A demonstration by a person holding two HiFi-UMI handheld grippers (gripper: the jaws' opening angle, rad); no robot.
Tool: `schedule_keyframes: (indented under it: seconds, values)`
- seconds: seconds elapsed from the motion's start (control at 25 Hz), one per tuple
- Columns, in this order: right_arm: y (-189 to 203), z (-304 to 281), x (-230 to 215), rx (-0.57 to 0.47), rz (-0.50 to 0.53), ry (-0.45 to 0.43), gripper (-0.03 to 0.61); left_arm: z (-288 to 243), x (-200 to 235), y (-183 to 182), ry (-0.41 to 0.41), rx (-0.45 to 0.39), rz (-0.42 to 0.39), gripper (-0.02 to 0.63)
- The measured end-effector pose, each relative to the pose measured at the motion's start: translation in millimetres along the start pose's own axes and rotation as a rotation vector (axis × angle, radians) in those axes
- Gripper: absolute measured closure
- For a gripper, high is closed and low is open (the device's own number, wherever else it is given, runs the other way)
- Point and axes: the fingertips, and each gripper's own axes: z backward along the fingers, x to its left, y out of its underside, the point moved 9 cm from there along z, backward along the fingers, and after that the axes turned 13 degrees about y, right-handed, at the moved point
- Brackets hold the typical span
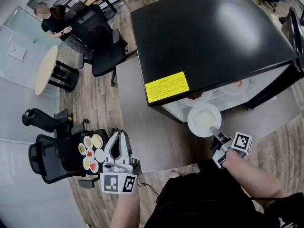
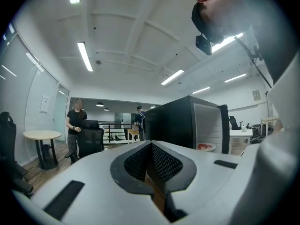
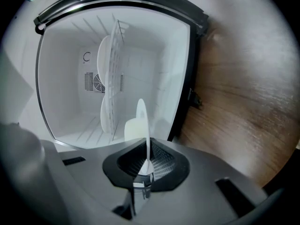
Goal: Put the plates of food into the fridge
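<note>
My right gripper (image 1: 216,132) is shut on the rim of a white plate of pale food (image 1: 204,120), held just in front of the open black fridge (image 1: 213,37). In the right gripper view this plate (image 3: 142,125) shows edge-on between the jaws (image 3: 146,165), facing the white fridge interior (image 3: 154,64). Two plates (image 1: 197,97) (image 1: 236,86) with red food lie on the wire shelf (image 3: 114,78). Several small plates of food (image 1: 90,152) rest on a black chair seat at lower left. My left gripper (image 1: 118,134) hangs beside them, shut and holding nothing (image 2: 152,172).
The fridge door (image 1: 275,87) stands open to the right. A yellow label (image 1: 166,87) marks the fridge top. Black office chairs (image 1: 102,42) (image 1: 45,151), a round table (image 1: 45,70) and a person (image 1: 52,20) are at the left over the wooden floor.
</note>
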Motion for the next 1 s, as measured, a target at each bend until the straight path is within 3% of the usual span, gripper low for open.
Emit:
schedule_keyframes:
  seconds: [1.0]
  values:
    - [-65.8, -69.1, 14.2, 0.03, 0.006, 0.018, 0.561, -38.9, 14.9, 12.1, -0.077, 0.07, 0.006, 0.611]
